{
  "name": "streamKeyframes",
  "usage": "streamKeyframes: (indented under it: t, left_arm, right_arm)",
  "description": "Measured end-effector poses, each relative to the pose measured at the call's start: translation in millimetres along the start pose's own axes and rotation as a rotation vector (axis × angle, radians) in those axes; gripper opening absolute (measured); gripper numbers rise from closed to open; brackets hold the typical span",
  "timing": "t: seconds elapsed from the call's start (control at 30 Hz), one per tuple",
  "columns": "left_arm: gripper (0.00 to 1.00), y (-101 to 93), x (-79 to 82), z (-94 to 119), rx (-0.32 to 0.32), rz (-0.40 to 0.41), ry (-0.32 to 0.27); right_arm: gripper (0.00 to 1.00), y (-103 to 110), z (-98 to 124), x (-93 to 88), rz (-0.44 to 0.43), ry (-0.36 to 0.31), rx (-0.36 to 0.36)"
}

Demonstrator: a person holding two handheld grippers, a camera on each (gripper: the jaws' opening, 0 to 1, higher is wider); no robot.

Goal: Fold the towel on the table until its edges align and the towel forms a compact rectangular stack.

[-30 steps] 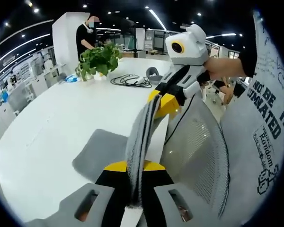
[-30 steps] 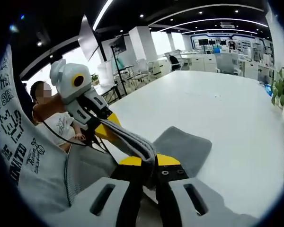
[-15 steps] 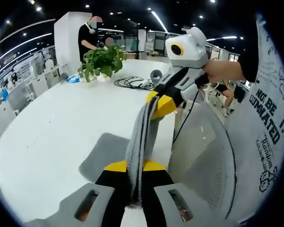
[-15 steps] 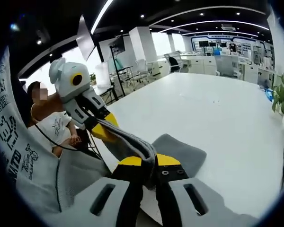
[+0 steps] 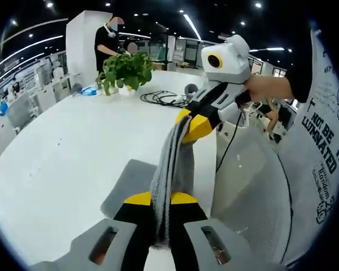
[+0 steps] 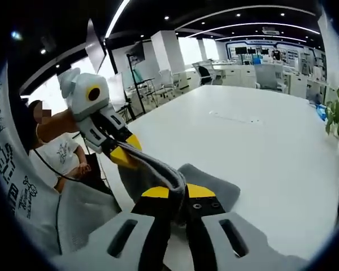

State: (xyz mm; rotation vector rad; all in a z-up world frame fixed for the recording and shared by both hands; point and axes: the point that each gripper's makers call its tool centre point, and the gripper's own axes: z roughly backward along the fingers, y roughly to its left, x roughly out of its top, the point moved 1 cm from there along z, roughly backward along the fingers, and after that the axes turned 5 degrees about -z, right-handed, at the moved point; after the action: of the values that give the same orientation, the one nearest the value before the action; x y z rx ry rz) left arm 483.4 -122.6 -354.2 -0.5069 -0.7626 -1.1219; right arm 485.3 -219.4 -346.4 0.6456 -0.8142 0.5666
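Left gripper view, my own jaws: I see my left gripper [image 5: 161, 199] pinching the grey towel [image 5: 169, 169], the yellow tips pressed together on a gathered edge that hangs through them
Left gripper view, towel: it runs as a taut band from my jaws up to the right gripper [image 5: 191, 122], while its lower part lies flat on the white table [image 5: 62, 152] just to the left
Left gripper view, other gripper: its yellow tips are clamped on the far corner of the same edge, and a hand [image 5: 266, 87] holds it from the right
Left gripper view, surroundings: a potted plant [image 5: 126, 69] and a coil of black cable [image 5: 161, 98] sit far back on the table; a mesh chair back [image 5: 250, 186] stands to the right, beside a printed white shirt [image 5: 322, 141]
Right gripper view, my own jaws: my right gripper [image 6: 173, 193] is closed on the towel [image 6: 158, 172], with cloth bunched between the tips
Right gripper view, towel: the held edge stretches up-left to the left gripper [image 6: 123, 153], which grips it too; the rest spreads on the table [image 6: 260, 152] behind my jaws
Right gripper view, surroundings: a seated person [image 6: 59, 158] is off to the left, beyond the table edge
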Motion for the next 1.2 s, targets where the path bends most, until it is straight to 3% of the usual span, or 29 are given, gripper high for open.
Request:
streamKeyframes:
  t: [0.1,0.2,0.43,0.7,0.8,1.2]
  left_arm:
    - [0.08,7.8,-2.3,-6,-0.006,0.006,0.008]
    - [0.08,18.9,-6.5,-13,0.017,-0.051,0.033]
    - [0.08,35.4,-14.6,-32,-0.001,-0.011,0.049]
    - [0.09,46.5,-28.0,-48,-0.058,0.0,0.084]
    - [0.09,50.1,-33.6,-59,-0.076,-0.017,0.102]
    - [0.09,62.3,-57.5,-94,-0.102,-0.054,0.191]
  right_arm:
    - [0.06,-6,-6,0.3,-0.006,0.007,-0.002]
    - [0.06,-12,-13,0.7,-0.008,0.008,-0.008]
    - [0.06,-31,-33,-5.3,-0.015,0.023,-0.034]
    - [0.06,-43,-48,-16.1,-0.018,0.053,-0.043]
    - [0.06,-50,-53,-21.5,0.035,0.084,-0.061]
    - [0.06,-79,-79,-41.3,0.009,0.146,-0.086]
